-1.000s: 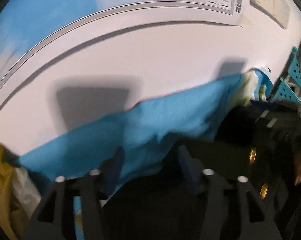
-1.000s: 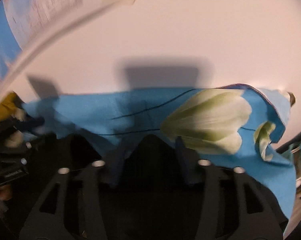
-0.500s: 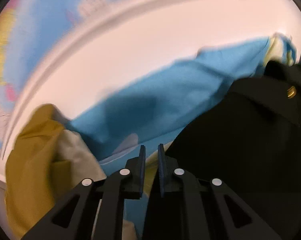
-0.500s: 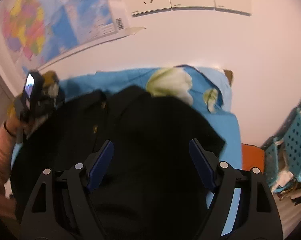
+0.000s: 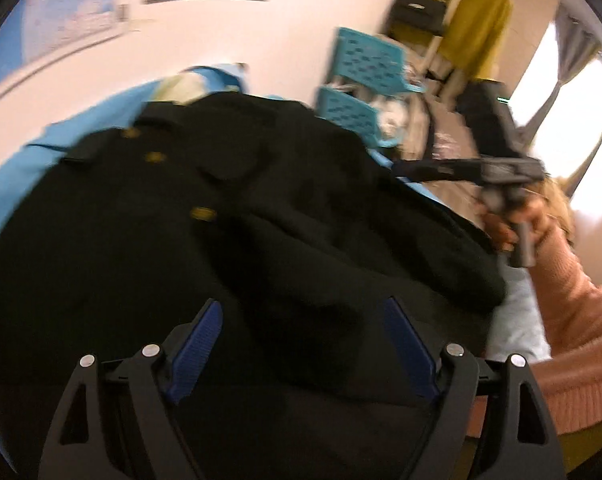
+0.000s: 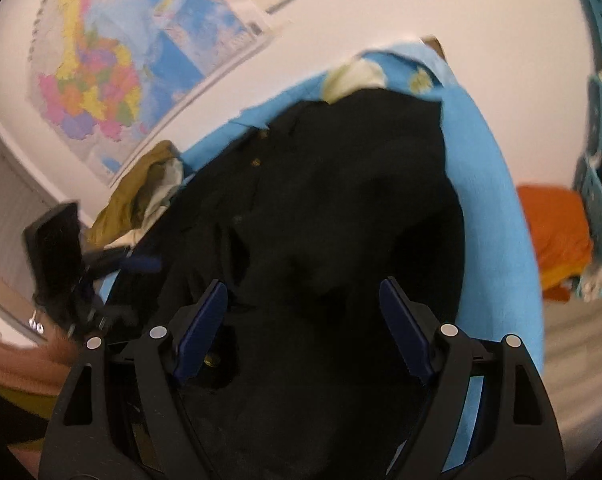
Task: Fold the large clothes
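A black coat [image 5: 229,216] with gold buttons [image 5: 203,213] lies rumpled on a blue flowered sheet [image 6: 489,208]. My left gripper [image 5: 303,336] hovers over the coat's near part. Its jaws are opening wide and nothing is pinched between the blue pads [image 5: 197,344]. My right gripper [image 6: 303,328] stands open above the same coat [image 6: 341,208], also empty. In the left wrist view the right gripper [image 5: 461,168] shows at the right, held by a hand [image 5: 517,224] in a pink sleeve. The left gripper [image 6: 53,248] appears at the left of the right wrist view.
Turquoise baskets [image 5: 365,80] stand past the bed's far corner. A mustard garment [image 5: 473,12] hangs behind them, beside a bright curtained window [image 5: 581,80]. An olive garment heap [image 6: 141,184] lies at the sheet's left end, an orange cloth [image 6: 553,232] at the right. A map [image 6: 101,60] covers the wall.
Both grippers drew back from the wall side, so the whole coat shows. The left jaws, nearly shut half a second ago, have spread wide, and the left view swung right.
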